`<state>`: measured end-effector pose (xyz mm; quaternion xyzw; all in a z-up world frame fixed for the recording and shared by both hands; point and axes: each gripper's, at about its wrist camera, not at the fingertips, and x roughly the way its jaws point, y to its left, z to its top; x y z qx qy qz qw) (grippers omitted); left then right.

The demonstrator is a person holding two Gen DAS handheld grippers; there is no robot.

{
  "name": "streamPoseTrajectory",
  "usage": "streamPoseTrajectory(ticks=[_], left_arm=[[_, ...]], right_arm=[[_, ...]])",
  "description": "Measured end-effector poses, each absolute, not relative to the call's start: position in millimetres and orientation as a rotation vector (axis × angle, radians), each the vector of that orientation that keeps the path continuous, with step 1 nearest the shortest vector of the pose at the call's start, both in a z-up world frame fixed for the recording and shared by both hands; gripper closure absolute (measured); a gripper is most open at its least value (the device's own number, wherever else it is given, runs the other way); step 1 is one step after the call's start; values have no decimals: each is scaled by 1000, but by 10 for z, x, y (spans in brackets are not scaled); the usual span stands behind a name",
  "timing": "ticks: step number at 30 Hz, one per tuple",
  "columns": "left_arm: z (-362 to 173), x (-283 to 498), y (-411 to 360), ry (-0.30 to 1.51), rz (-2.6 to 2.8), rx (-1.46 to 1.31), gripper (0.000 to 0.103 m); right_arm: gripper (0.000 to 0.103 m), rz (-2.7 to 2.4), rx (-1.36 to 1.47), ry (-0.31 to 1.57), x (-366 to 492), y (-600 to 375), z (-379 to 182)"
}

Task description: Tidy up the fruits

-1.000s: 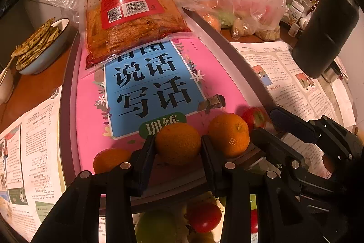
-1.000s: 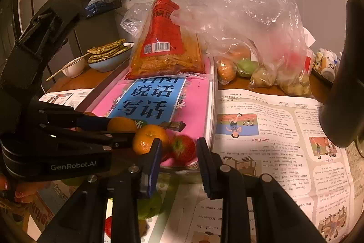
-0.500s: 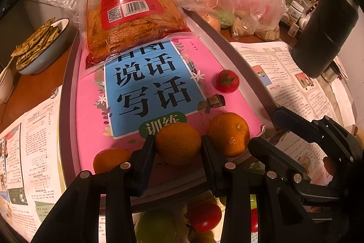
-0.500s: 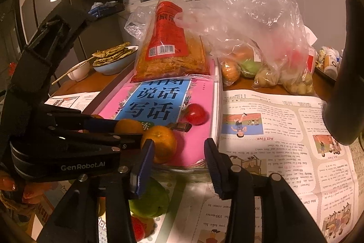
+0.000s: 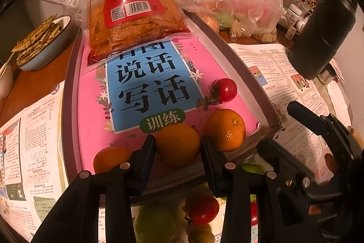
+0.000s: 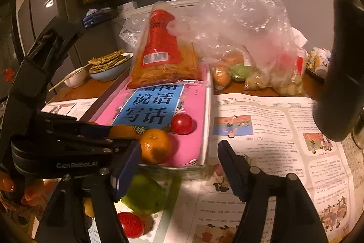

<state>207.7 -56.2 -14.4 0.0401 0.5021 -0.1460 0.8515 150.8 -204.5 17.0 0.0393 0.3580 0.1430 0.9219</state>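
On the near end of the tray (image 5: 68, 106), my left gripper (image 5: 177, 139) is shut on an orange (image 5: 177, 149). A second orange (image 5: 225, 129) lies just right of it and a third (image 5: 109, 158) just left. A red tomato (image 5: 225, 90) rests free on the pink book (image 5: 95, 111) lining the tray. My right gripper (image 6: 179, 165) hangs before the tray's near right corner, its jaws opening with nothing held between them. In that view the tomato (image 6: 182, 123) lies beyond the loose orange (image 6: 155, 145), and the left gripper (image 6: 68, 140) is at the left.
A green fruit (image 6: 145, 195) and another tomato (image 6: 130, 224) lie on newspaper (image 6: 261, 129) below the tray's near edge. A red snack bag (image 5: 134, 15) sits on the tray's far end, plastic bags of produce (image 6: 250, 56) behind. A bowl (image 5: 43, 42) stands left, a dark bottle (image 5: 323, 33) right.
My right gripper let go of the tomato, which rolled further onto the pink book. Its jaws spread wide and drew back a little. The left gripper kept still on its orange.
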Motion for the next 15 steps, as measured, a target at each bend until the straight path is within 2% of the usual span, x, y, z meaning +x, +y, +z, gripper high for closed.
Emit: streamPoseTrajectory(ticks=[5, 9, 15], left_arm=[[-63, 2019, -514, 1027, -307, 70, 55], [-19, 1990, -481, 1018, -304, 57, 51], [89, 1908, -454, 984, -291, 63, 44]], right_arm=[[32, 277, 99, 744, 1517, -2104, 163], [23, 269, 102, 748, 1503, -2101, 160], [22, 256, 109, 751, 1480, -2103, 171]])
